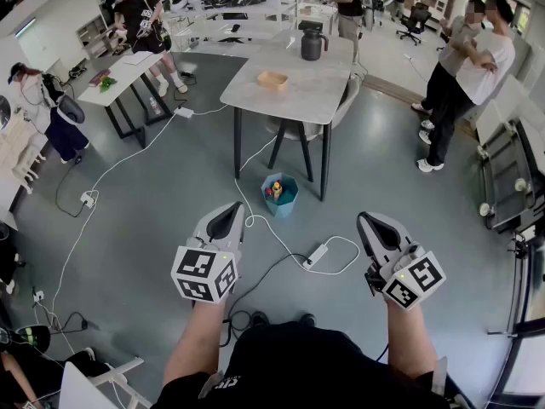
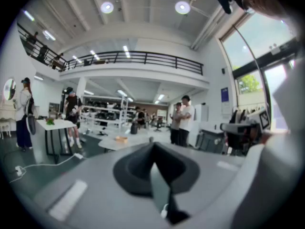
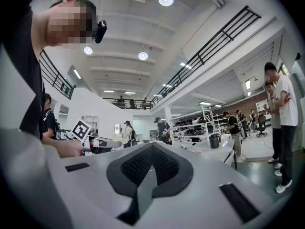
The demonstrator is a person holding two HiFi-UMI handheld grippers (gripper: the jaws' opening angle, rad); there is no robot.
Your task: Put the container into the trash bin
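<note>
A small tan container (image 1: 272, 80) sits on the grey table (image 1: 319, 88), beside a black jug (image 1: 312, 41). On the floor by the table's near legs stands a teal trash bin (image 1: 279, 195) with some colourful items inside. My left gripper (image 1: 230, 211) and right gripper (image 1: 368, 221) are held side by side in front of me, well short of the bin and the table. Both are shut with nothing in them. In the left gripper view the shut left gripper (image 2: 152, 146) points toward the distant container (image 2: 121, 139). The right gripper (image 3: 151, 148) also shows its jaws together.
A white power strip (image 1: 315, 256) and cables lie on the floor between me and the bin. A chair (image 1: 344, 105) is tucked at the table's right side. Two people (image 1: 464, 71) stand at the right. Other tables (image 1: 123, 71) and people are at the left.
</note>
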